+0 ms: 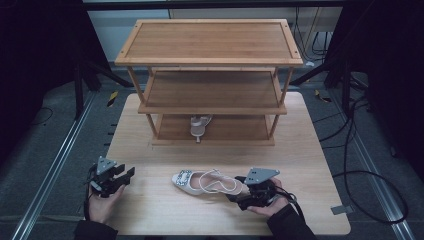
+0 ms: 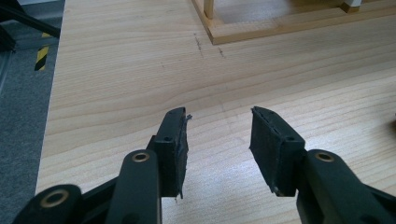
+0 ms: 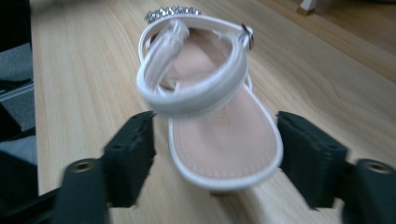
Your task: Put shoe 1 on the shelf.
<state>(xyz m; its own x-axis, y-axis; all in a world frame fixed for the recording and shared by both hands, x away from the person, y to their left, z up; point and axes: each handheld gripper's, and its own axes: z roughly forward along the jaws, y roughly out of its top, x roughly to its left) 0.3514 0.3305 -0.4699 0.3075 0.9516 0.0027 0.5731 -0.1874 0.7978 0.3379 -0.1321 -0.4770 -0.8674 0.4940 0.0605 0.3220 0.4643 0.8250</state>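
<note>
A white strappy sandal (image 1: 202, 182) with a jewelled toe lies on the wooden table, toe pointing left. Its heel end (image 3: 224, 140) sits between the jaws of my right gripper (image 1: 239, 191), which stands open around it without touching. A second white sandal (image 1: 199, 126) rests on the bottom shelf of the wooden rack (image 1: 210, 57). My left gripper (image 1: 126, 176) hovers open over bare table near the front left, its pads (image 2: 175, 144) holding nothing.
The three-tier wooden rack (image 2: 280, 25) stands at the back of the table (image 1: 150, 205); its top and middle shelves hold nothing. Metal rails and black cables run along the floor on both sides.
</note>
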